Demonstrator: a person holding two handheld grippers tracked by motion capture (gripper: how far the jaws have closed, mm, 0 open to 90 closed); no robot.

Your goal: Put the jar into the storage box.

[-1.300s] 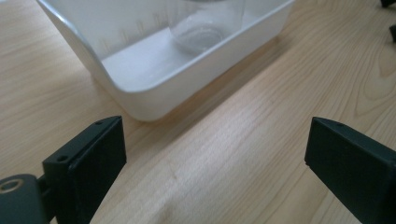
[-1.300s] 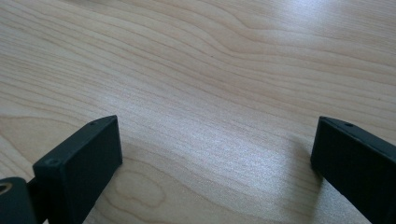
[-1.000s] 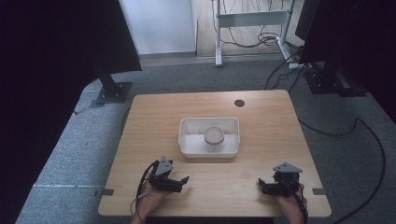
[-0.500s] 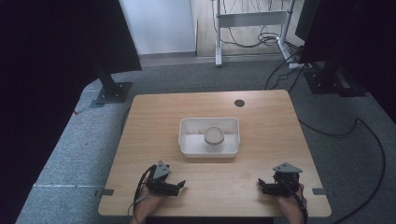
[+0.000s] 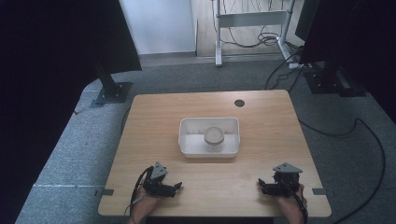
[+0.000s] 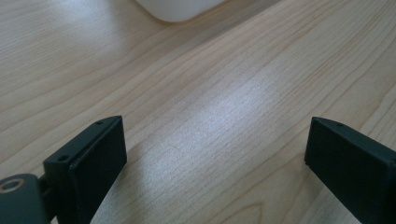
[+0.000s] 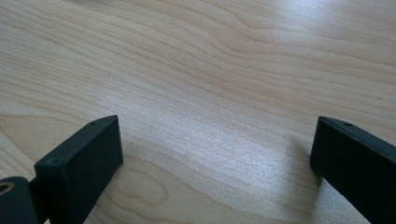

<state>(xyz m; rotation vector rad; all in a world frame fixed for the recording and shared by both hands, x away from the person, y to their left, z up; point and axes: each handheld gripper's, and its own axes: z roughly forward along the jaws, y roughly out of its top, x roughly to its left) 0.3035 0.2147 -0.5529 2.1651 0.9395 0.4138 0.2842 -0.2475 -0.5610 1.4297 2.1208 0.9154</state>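
Nothing picked up yet: lidded glass jar (image 5: pixel 214 138) standing in the white tray (image 5: pixel 187 140) mid-tabletop (image 5: pixel 261 121), well apart from left gripper (image 5: pixel 176 188) and right gripper (image 5: pixel 261 185), both resting at the near edge, fingers (image 6: pixel 100 154) spread wide, empty.

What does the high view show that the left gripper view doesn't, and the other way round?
High view: the whole white tray at the table's middle with a jar standing in it, both grippers near the front edge, left gripper and right gripper, apart from the tray, plus grey carpet and stands around the table.
Left gripper view: a close look along its two black jaws, set wide apart with nothing between them, and the wood grain under them.
Both: the wooden table and the tray, of which the left gripper view catches one rounded corner at its top edge.
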